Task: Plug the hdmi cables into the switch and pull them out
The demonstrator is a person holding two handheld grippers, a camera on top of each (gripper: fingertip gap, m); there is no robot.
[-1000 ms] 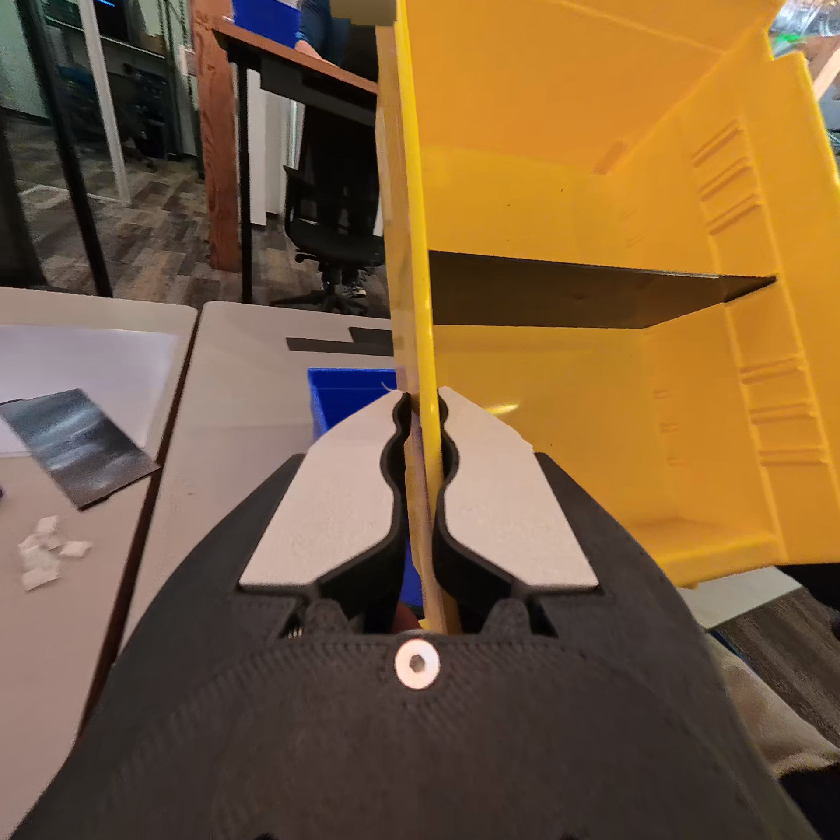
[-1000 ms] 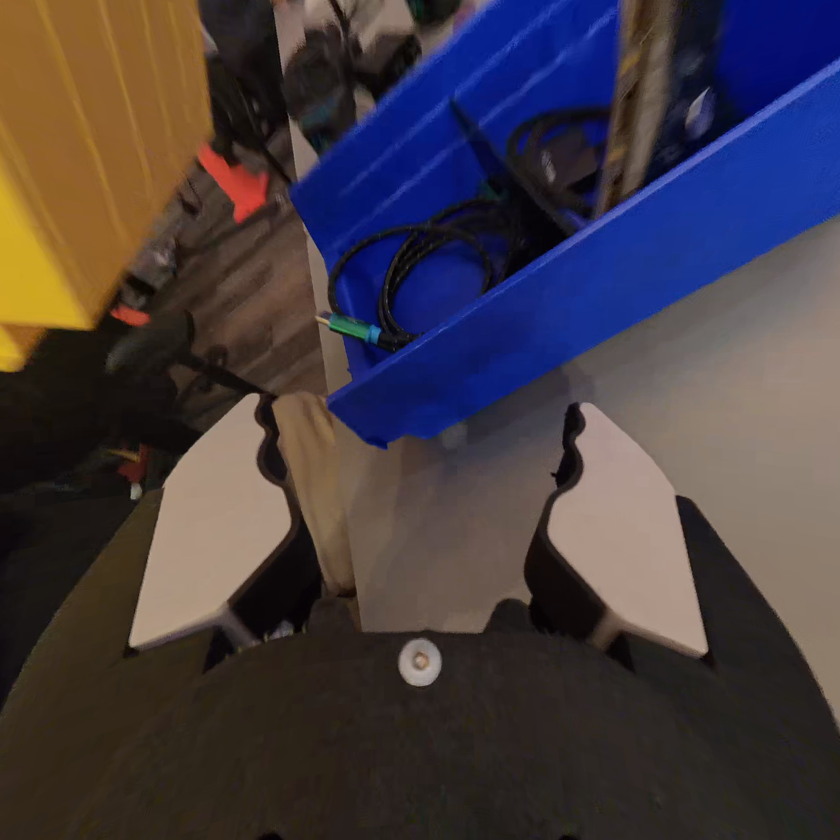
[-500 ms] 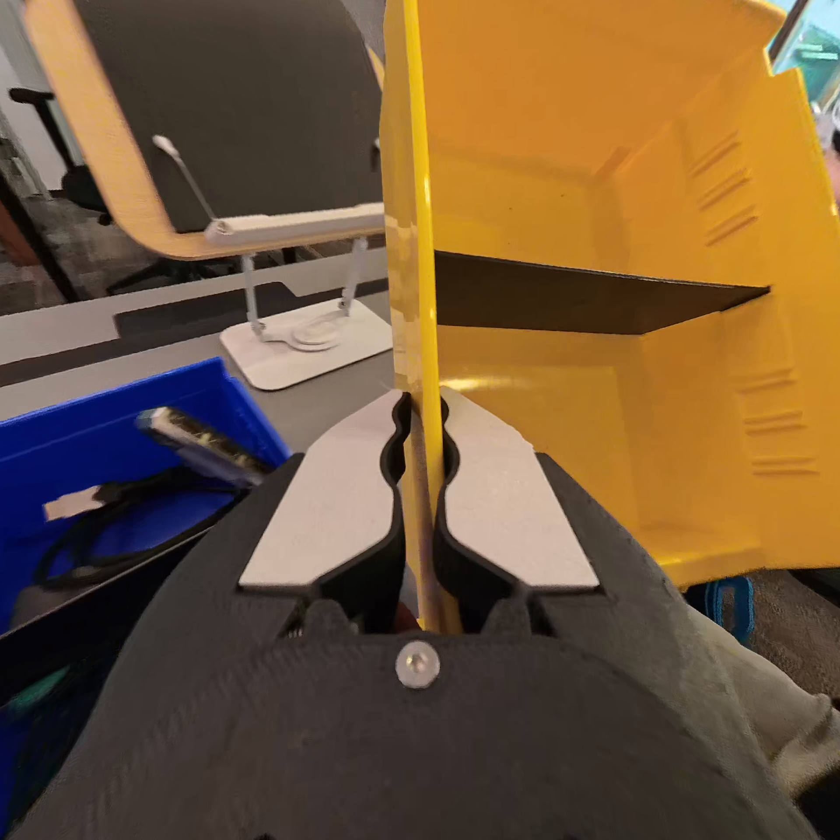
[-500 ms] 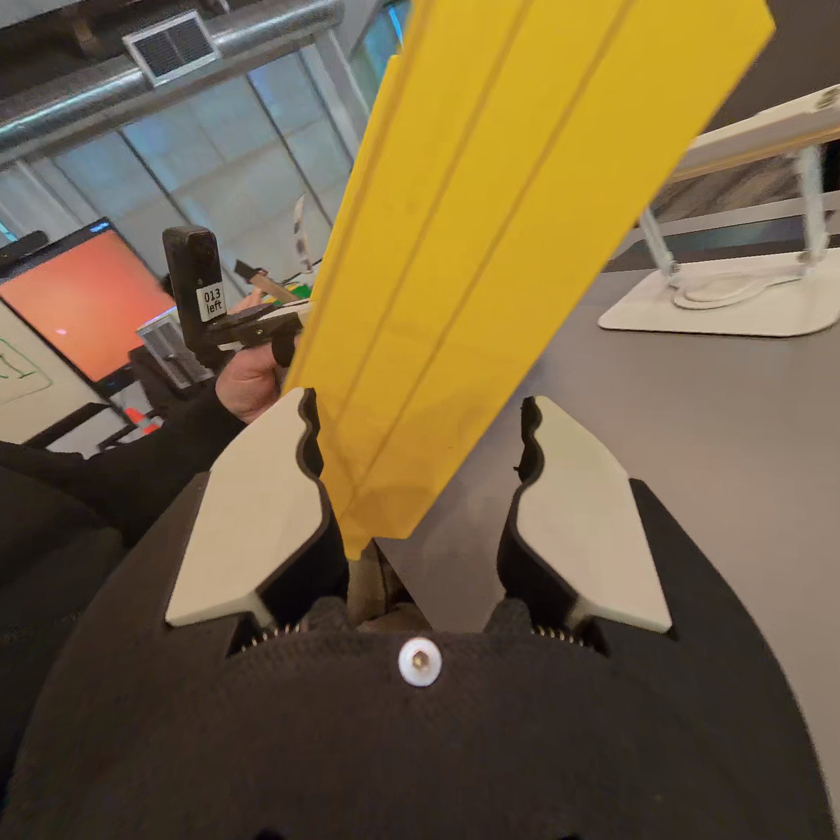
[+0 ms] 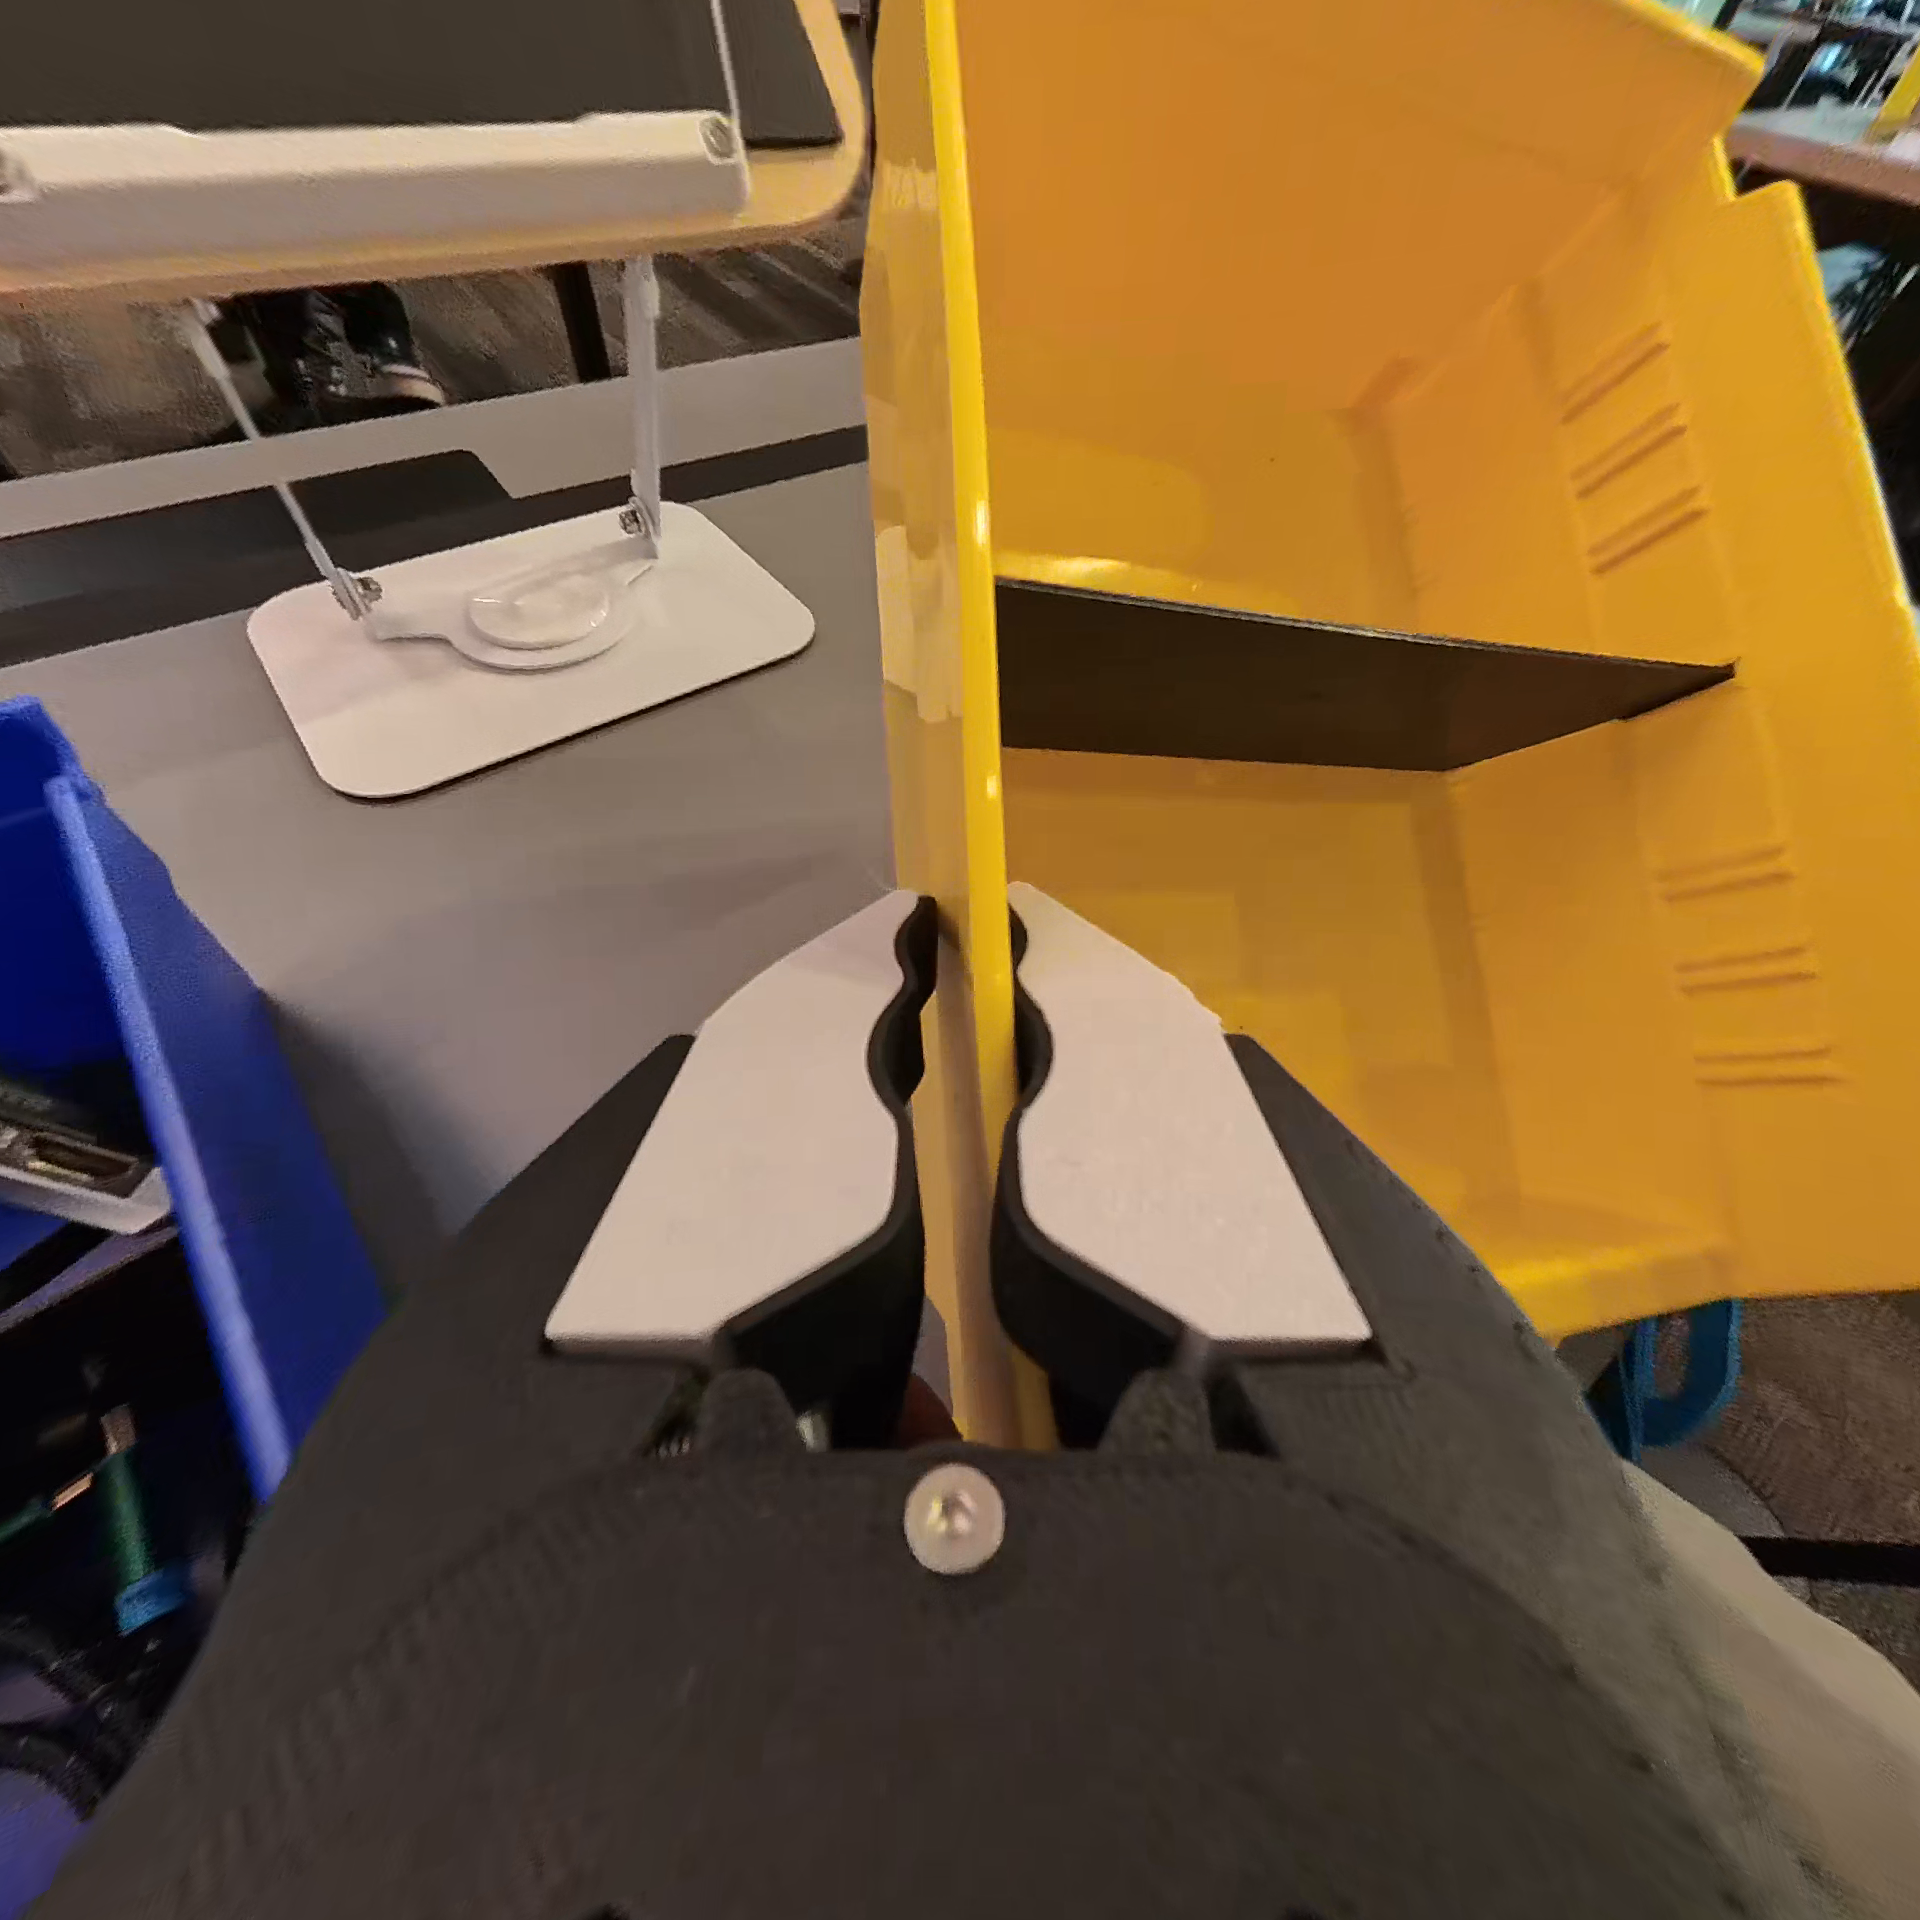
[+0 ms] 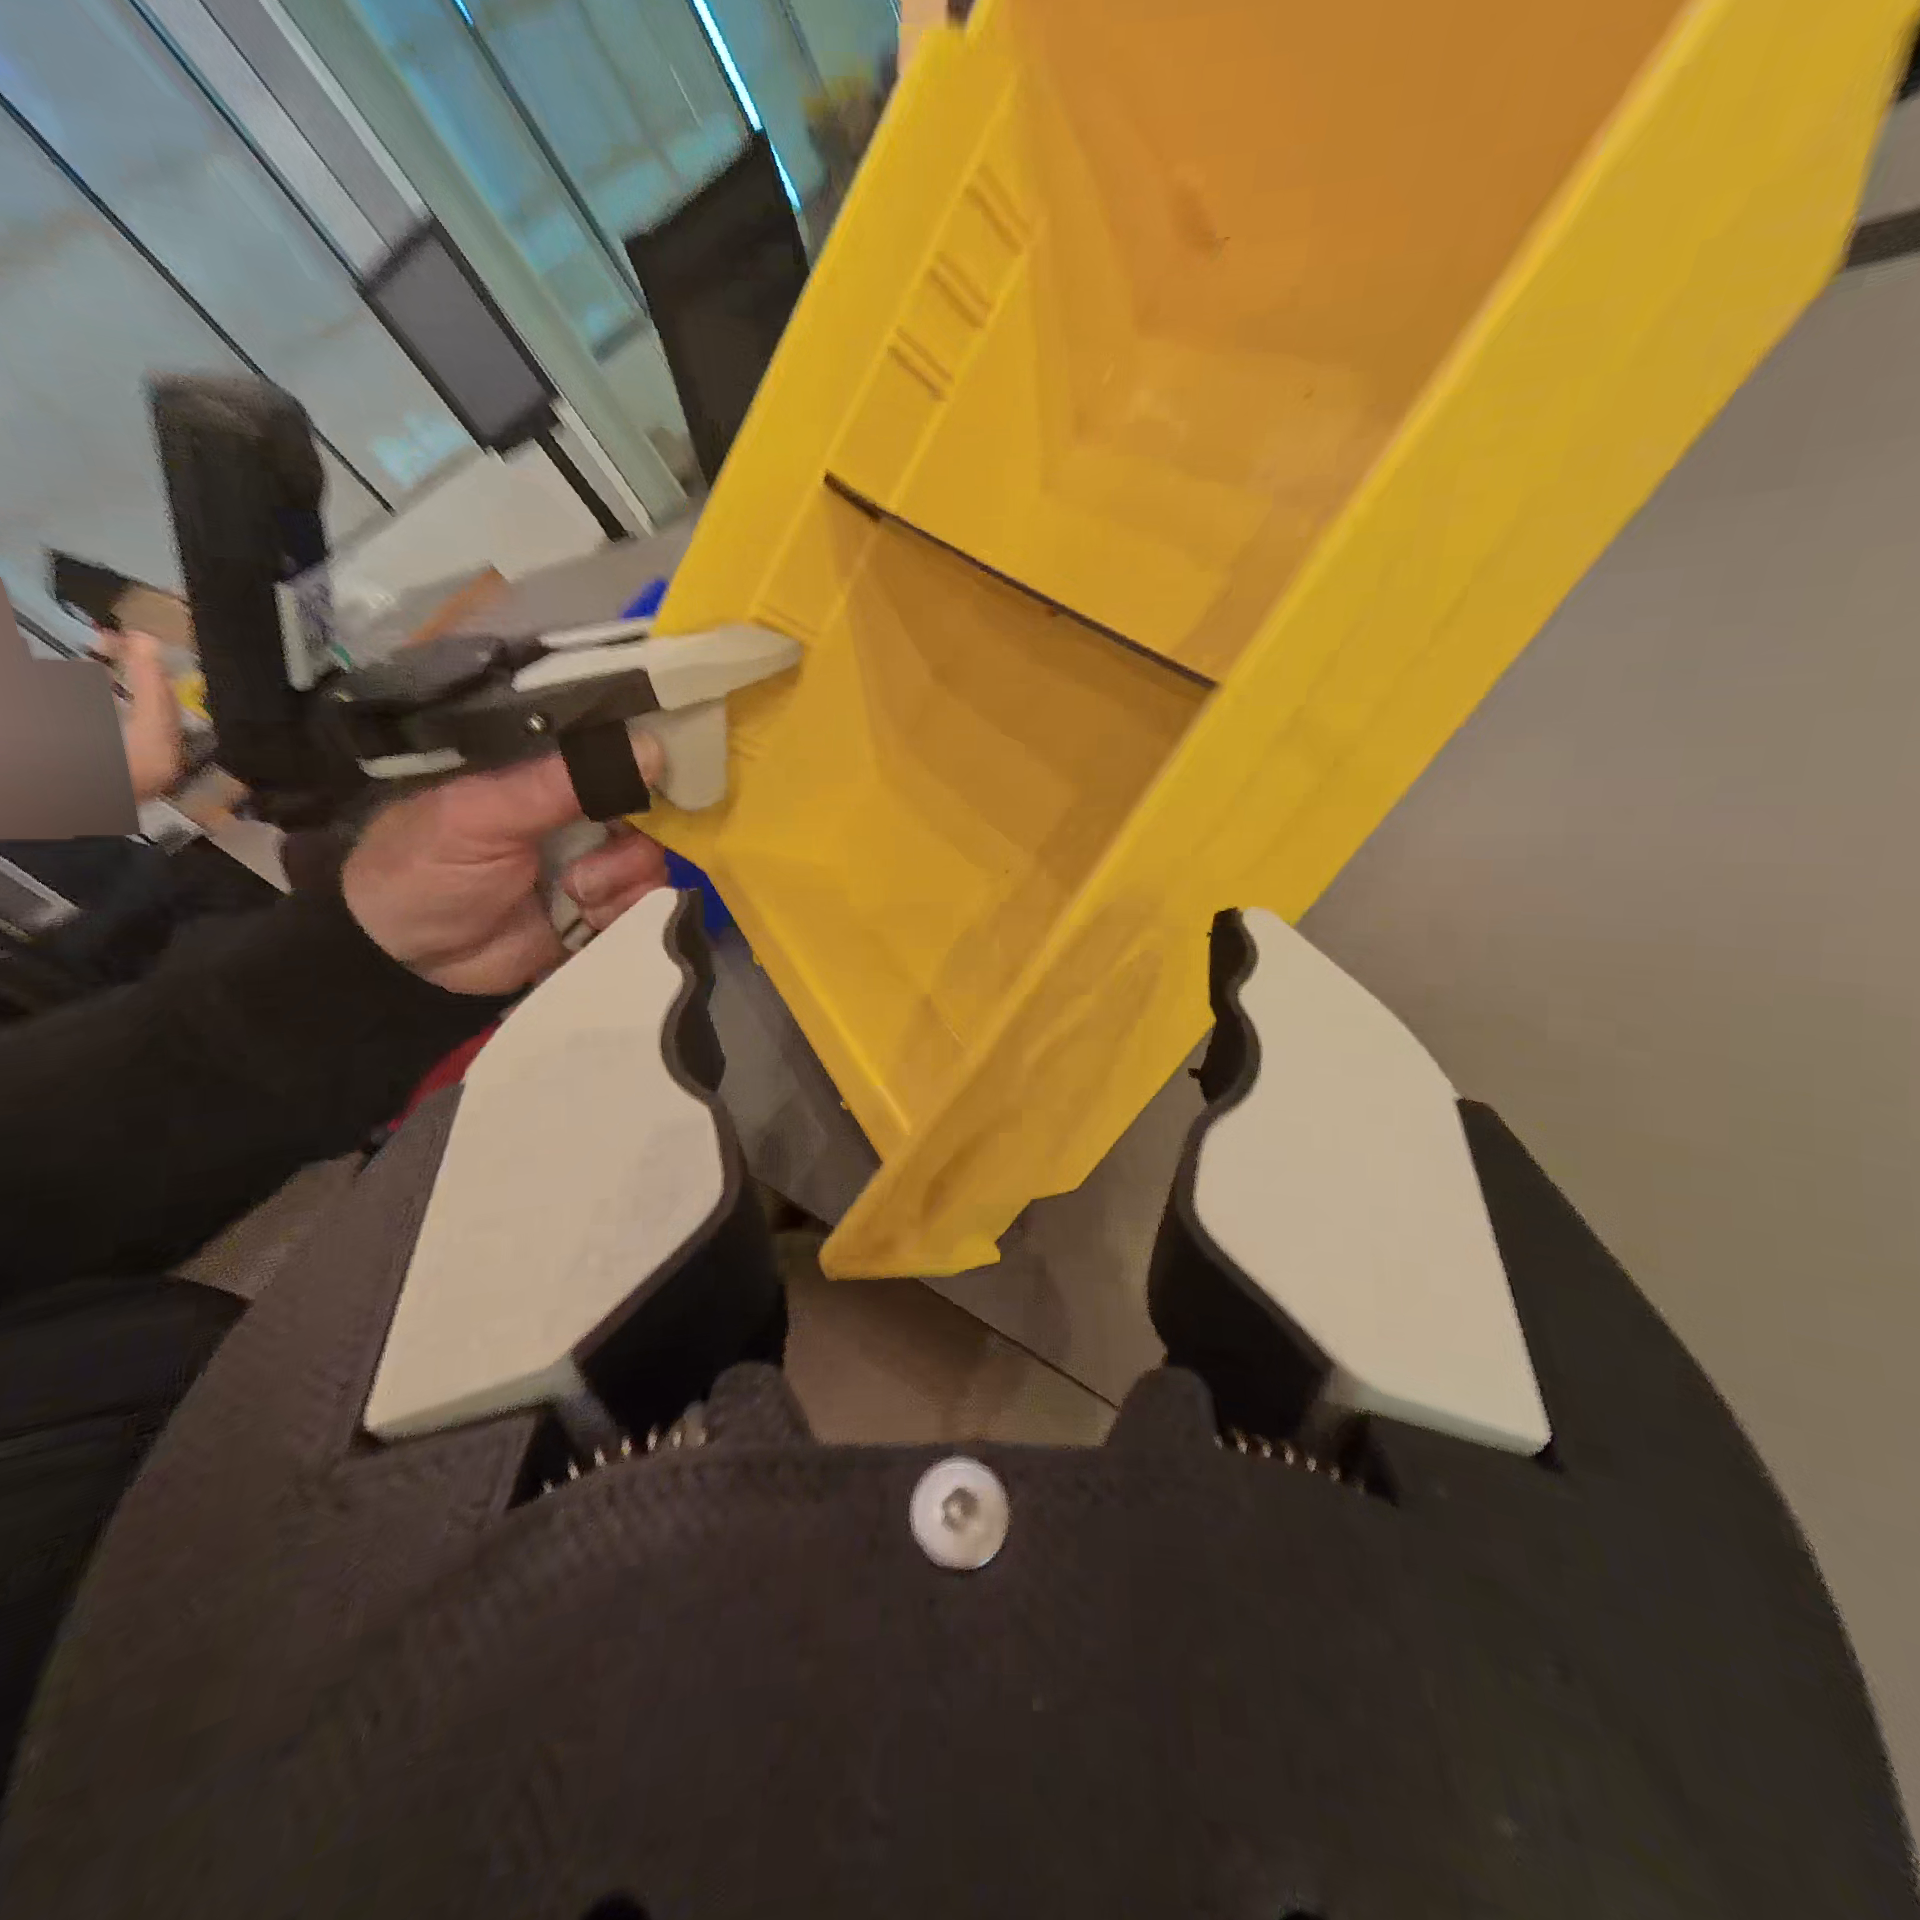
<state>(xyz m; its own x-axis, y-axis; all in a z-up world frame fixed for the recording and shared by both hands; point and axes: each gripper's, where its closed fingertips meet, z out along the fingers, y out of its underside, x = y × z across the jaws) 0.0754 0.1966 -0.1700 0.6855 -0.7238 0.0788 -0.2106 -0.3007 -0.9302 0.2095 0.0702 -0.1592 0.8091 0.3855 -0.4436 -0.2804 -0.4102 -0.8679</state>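
Left gripper (image 5: 964,914) clamps my yellow bin's (image 5: 1351,436) side wall, carrying it tilted and empty; right gripper (image 6: 961,935) gapes beneath its corner. Cables, I judge, sit in the blue bin (image 5: 156,997) left of it.

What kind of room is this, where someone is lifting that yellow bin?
Probably an office or lab workspace. The yellow bin hangs over a grey desk bearing a white stand, a blue bin sits beside it, and tall glass partition walls show behind the hand-held left gripper.
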